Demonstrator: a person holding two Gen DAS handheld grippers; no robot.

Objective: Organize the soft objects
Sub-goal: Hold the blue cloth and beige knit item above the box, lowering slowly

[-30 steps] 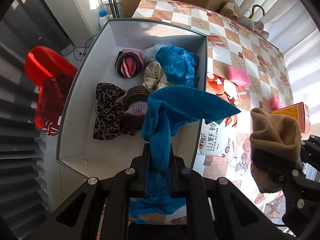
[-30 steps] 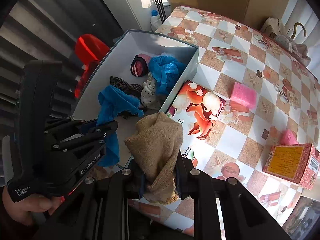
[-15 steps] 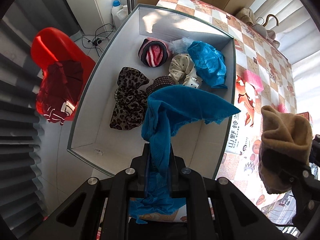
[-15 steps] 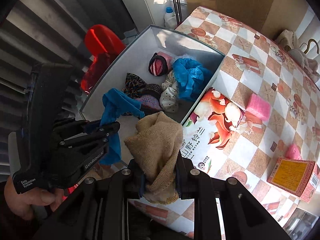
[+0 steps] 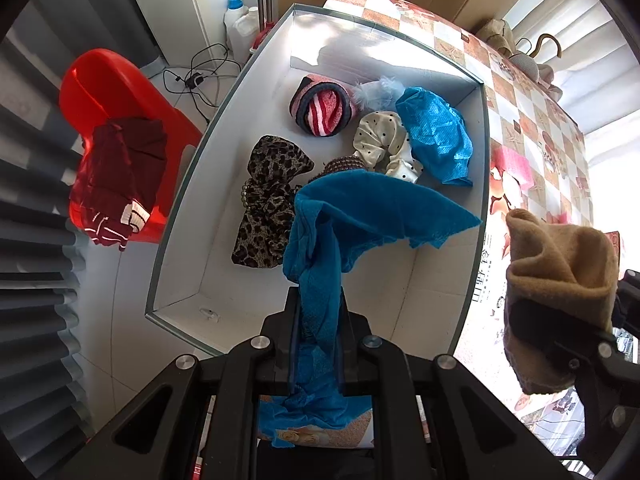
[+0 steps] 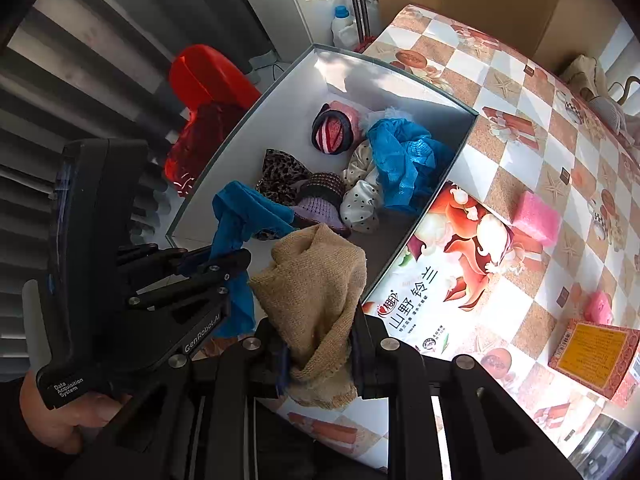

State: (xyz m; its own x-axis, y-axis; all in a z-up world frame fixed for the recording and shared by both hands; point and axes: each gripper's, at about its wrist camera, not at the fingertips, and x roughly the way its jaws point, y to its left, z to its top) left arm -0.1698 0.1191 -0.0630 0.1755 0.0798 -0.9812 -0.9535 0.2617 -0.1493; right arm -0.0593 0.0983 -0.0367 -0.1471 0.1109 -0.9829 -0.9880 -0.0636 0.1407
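Both tongs loaded over the white box

My left tongs (image 5: 318,312) are clamped on a blue cloth (image 5: 360,212) hanging above the white box (image 5: 180,216); my right tongs (image 6: 320,344) pinch a tan knit cloth (image 6: 316,280) at the box's near edge, beside the counter (image 6: 520,152).

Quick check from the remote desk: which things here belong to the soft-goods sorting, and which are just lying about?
In the job:
- blue cloth in the left gripper
- tan knit piece in the right gripper
- white box with leopard bow, striped hat, dotted scrunchie
- pink sponge

Lying about:
- red chair
- orange carton
- bottle
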